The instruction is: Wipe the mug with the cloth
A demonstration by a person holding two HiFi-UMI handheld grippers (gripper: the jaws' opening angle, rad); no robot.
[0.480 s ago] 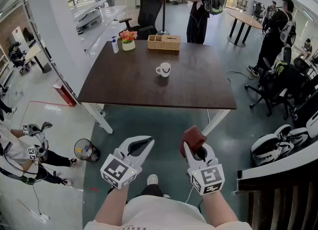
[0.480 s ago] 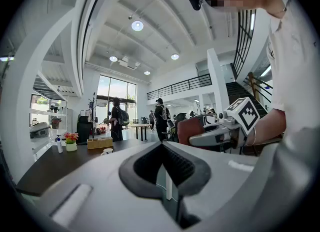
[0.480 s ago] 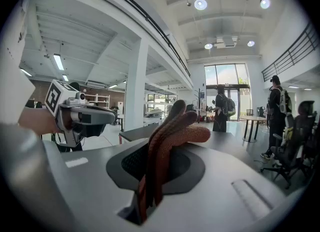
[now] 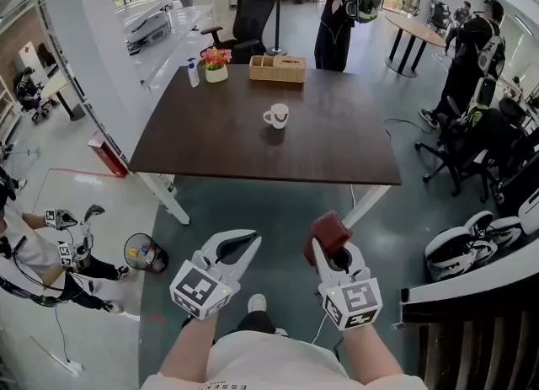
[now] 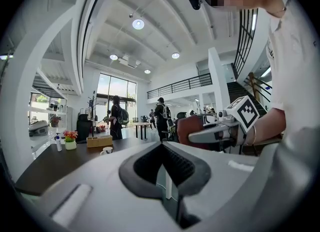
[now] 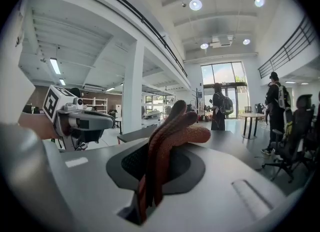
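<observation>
A white ceramic mug [image 4: 276,116] is seen standing upright near the middle of a dark brown rectangular table [image 4: 337,148], well apart from both tools. Beyond it, at the table's far edge, a woven wicker tray [image 4: 278,70], a small pot of pink and orange flowers [image 4: 216,64] and a clear pump bottle [image 4: 194,74] are set. The right gripper [image 4: 330,249] is held low in front of the person, short of the table's near edge, and its jaws are clamped on a folded reddish-brown cloth [image 6: 172,126], which sticks up above them. The left gripper [image 4: 242,241] is held beside it, with its jaws pressed together and nothing between them.
</observation>
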